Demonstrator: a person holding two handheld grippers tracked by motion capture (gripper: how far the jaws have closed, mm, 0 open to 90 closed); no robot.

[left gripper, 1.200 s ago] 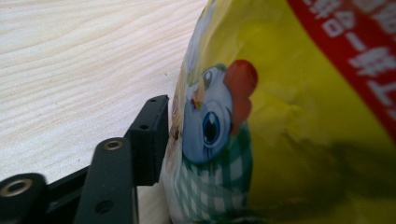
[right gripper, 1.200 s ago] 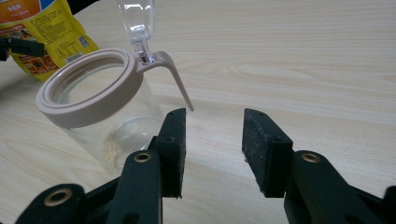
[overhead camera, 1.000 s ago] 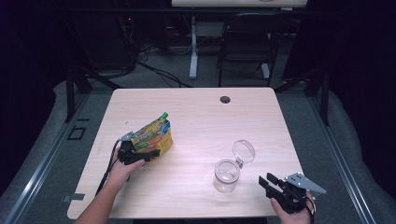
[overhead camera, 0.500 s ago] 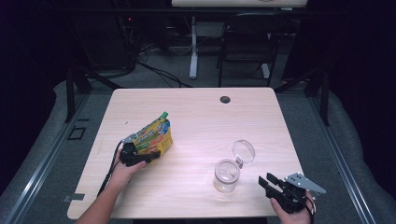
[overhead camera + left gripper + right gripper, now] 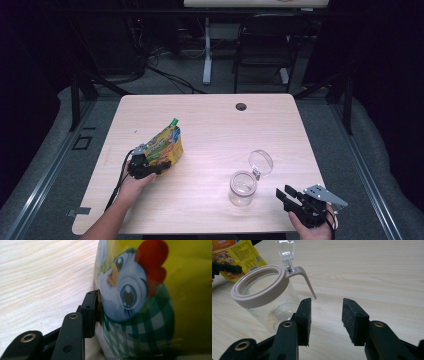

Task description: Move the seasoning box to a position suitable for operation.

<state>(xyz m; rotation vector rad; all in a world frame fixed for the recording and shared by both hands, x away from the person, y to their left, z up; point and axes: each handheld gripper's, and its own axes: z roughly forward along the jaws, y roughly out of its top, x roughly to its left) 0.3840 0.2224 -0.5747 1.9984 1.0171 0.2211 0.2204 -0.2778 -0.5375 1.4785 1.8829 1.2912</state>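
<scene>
A yellow snack bag (image 5: 165, 145) printed with a cartoon chicken (image 5: 130, 302) lies tilted at the table's left. My left gripper (image 5: 149, 168) is shut on its near end. One black finger (image 5: 89, 312) presses on the foil and the other is hidden behind the bag. A clear glass jar (image 5: 243, 188) with a beige rim (image 5: 257, 287) stands at the front right, its hinged clear lid (image 5: 261, 162) flipped open. My right gripper (image 5: 325, 315) stands open just right of the jar, low over the table (image 5: 210, 130), with nothing between its fingers.
A black grommet hole (image 5: 241, 106) sits near the table's far edge. The left gripper's cable (image 5: 118, 185) trails off the front edge. Beyond the table stand a chair (image 5: 262, 45) and a desk leg (image 5: 207, 55). The bag (image 5: 239, 255) lies past the jar.
The left gripper and the bag have barely shifted. The right gripper, the jar and its lid have stayed where they were.
</scene>
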